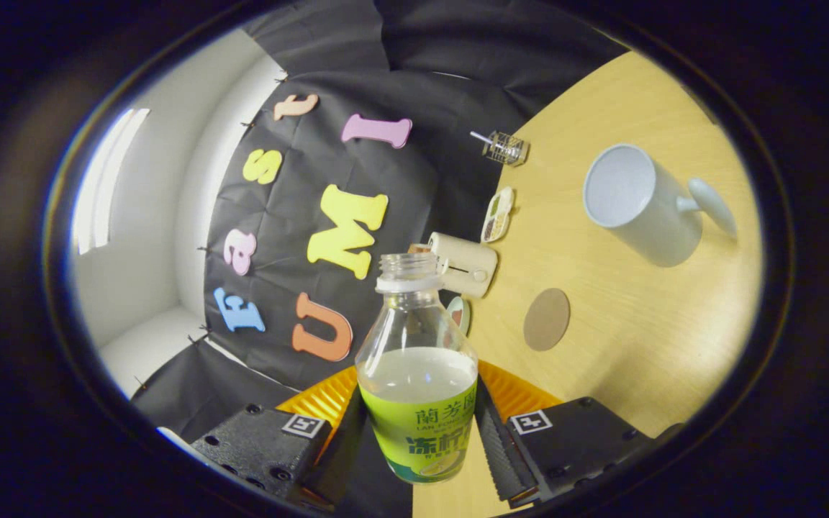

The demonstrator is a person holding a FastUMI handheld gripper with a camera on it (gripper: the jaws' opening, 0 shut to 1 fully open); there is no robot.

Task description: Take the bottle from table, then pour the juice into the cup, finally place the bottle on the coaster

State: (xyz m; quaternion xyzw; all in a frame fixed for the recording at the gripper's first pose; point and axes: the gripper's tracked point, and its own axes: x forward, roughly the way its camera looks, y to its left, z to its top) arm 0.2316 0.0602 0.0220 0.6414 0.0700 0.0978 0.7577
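- I have the jaws clamped on the bottle [418,388], one on each side of its label; it's lifted and tilted, cap off.
- Pour step is in hand, judging by the tilt. Cup [637,205] sits well beyond, across the desk [623,338], empty inside.
- Next: carry the neck over the cup rim, tip further.
- Coaster [547,319] lies between bottle and cup.
- Label: Chinese characters, partly hidden, not reading them off.

clear glossy plastic bottle [418,374], smooth glazed cup [637,205], matt wood-grain table [623,324]
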